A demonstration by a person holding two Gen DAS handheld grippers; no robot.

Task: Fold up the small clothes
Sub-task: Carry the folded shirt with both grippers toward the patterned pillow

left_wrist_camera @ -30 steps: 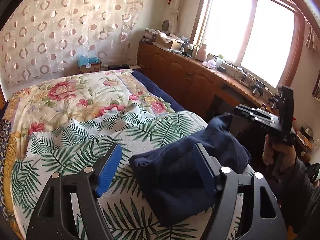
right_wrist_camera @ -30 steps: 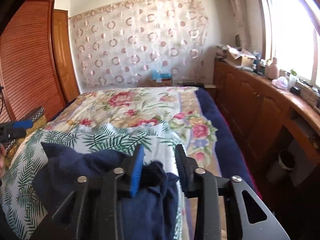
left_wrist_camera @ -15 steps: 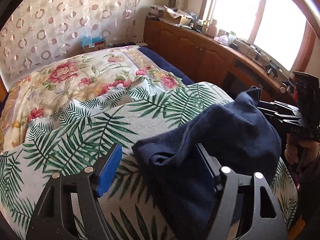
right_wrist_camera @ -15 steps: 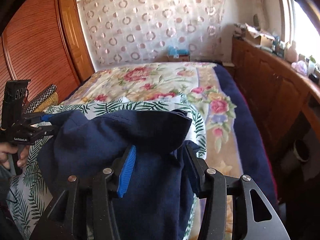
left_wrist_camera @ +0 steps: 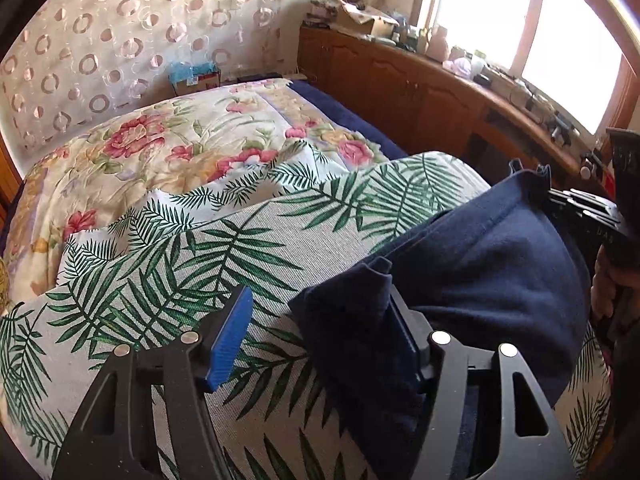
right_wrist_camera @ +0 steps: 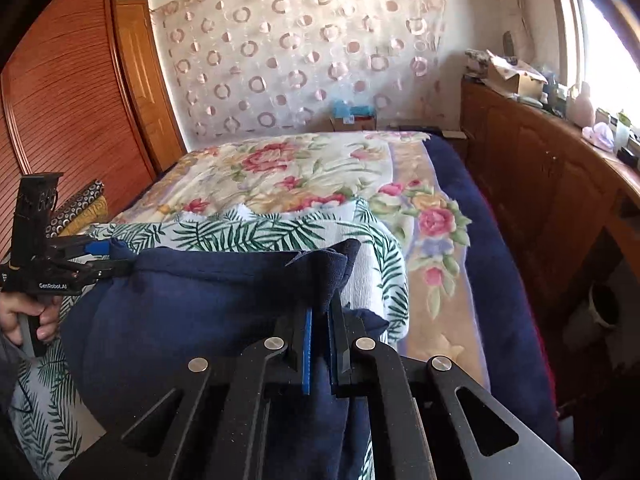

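A navy blue garment lies bunched on the palm-leaf cloth at the near end of the bed. My left gripper stands open; the garment's left corner lies against its right finger, with the left finger apart on the cloth. My right gripper is shut on the garment's right corner and holds it raised. The garment stretches between both grippers. The left gripper shows at the garment's far corner in the right wrist view.
A floral quilt covers the far bed, with a navy sheet edge on the right. Wooden cabinets with clutter run under the window. A wooden wardrobe stands left. Patterned fabrics lie beside it.
My right gripper has closed on the garment's corner. Both grippers have spread apart, and the garment is pulled out wider between them.
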